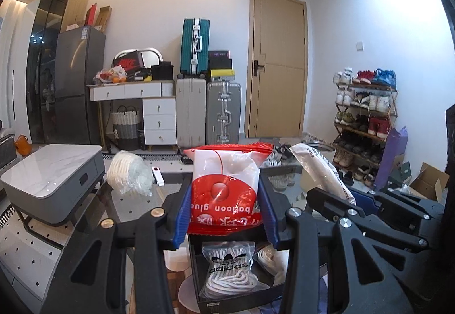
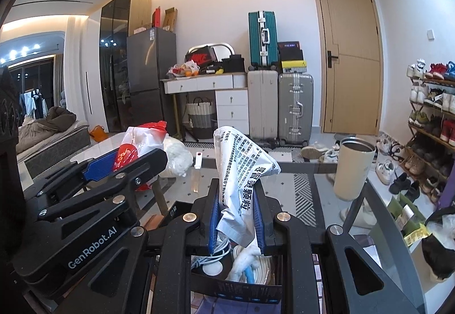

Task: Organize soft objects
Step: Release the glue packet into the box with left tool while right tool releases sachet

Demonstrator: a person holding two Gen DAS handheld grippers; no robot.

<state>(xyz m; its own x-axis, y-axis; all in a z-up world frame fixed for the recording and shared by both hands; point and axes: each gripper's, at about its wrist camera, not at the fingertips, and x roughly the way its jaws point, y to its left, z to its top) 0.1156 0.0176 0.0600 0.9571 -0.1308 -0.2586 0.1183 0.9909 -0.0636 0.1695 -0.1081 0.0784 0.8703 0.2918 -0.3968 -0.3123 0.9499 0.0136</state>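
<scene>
The left claw is clenched on a red-and-white balloon glue packet, its blue pads pressing both sides so the packet stands upright, and the right claw is clamped on a crumpled white sachet printed with black text, pinched near its lower end so the rest pokes up. Both are carried side by side above an open black box near the desk's edge, which seems to be the collecting place for the soft things, so holding them high and clear of the rim suits a drop straight in. The box already holds a clear bag of white laces and, in the right wrist view, what may be coiled cord and a white cable, though the claws hide much of it. A bagged white bundle waits on the glass desk, well apart from the cream tumbler standing upright.
</scene>
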